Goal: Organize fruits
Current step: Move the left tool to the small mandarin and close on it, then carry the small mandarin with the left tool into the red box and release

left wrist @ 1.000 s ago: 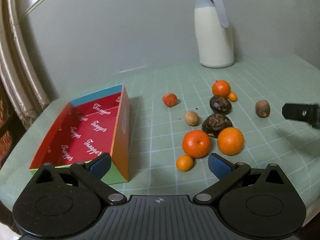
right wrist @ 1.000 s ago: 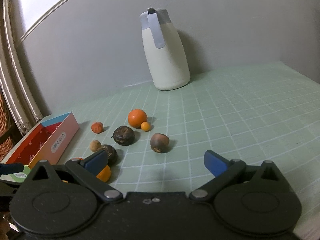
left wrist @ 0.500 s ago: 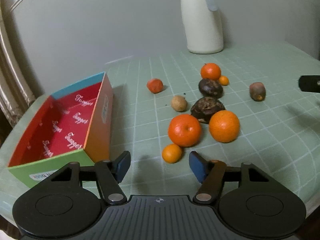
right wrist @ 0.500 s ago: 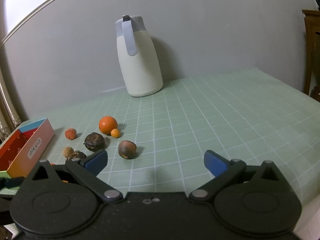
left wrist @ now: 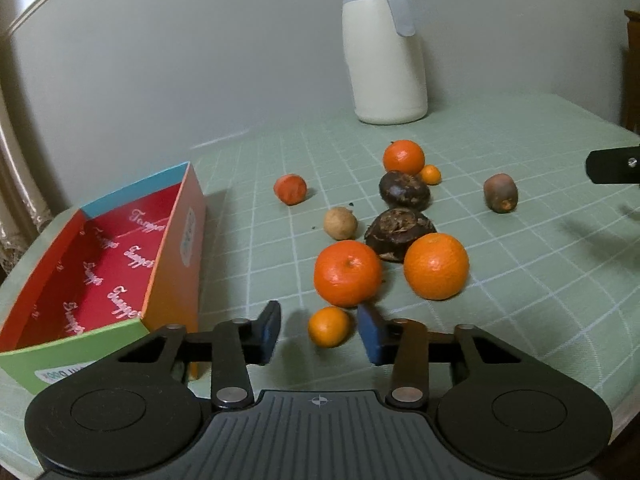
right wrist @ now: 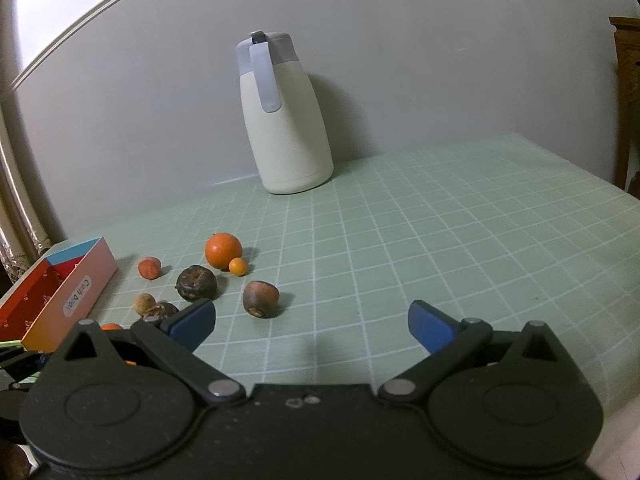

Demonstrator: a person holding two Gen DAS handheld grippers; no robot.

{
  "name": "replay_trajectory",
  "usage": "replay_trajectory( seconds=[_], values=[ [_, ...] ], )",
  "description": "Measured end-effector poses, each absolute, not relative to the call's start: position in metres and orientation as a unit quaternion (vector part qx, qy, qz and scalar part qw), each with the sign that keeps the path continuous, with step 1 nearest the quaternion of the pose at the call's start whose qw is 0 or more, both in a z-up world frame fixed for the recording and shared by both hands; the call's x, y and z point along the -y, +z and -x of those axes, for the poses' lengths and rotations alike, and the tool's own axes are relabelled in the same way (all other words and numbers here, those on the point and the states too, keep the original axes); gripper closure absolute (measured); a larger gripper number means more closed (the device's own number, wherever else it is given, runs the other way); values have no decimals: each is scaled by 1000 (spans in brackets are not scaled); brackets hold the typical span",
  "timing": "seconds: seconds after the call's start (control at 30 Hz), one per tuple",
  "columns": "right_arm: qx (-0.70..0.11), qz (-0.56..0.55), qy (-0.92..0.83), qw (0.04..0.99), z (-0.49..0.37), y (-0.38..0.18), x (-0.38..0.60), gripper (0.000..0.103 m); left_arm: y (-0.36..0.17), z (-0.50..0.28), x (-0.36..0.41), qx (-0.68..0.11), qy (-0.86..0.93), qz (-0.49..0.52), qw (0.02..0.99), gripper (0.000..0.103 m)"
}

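small orange (left wrist: 330, 326) between left gripper (left wrist: 320, 334) pads (untouched)

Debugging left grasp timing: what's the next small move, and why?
Probably shut the left gripper on the small orange. It already sits between the open fingers, with a gap either side, and the box beside it holds no fruit. The right gripper is open over bare mat.

I am seeing dim, soft indoor light. The fruits are casting short shadows on the table (left wrist: 520, 280). The fisheye is bending the edges strongly, and the corners are going black.
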State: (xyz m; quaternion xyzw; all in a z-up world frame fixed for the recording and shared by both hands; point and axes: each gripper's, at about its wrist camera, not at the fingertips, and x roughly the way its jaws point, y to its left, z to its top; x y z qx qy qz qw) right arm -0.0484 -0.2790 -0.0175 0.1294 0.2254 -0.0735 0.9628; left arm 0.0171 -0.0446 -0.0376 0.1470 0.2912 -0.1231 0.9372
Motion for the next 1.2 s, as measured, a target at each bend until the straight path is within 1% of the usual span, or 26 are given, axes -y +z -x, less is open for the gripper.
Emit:
replay_trajectory(
  seconds=[0.13,0.2,0.27,0.4,0.8,1.2],
  values=[
    [-226,-132,-72,962,47,-18,279,0,-39,-14,46,-284,-125,-152,938,68],
    [-227,-132,-71,962,47,-19,279,0,-40,-11,45,-283,-130,-143,939,75],
    [-228,-131,-71,962,46,-19,278,0,-41,-9,43,-281,-131,-136,941,78],
    [-230,-129,-69,962,46,-20,277,0,-44,-5,42,-271,-130,-129,945,80],
    [-235,-128,-66,961,44,-24,275,0,-37,-5,34,-287,-125,-104,944,81],
    [-238,-120,-61,962,41,-26,267,0,-12,1,25,-256,-113,-100,955,81]
  ],
)
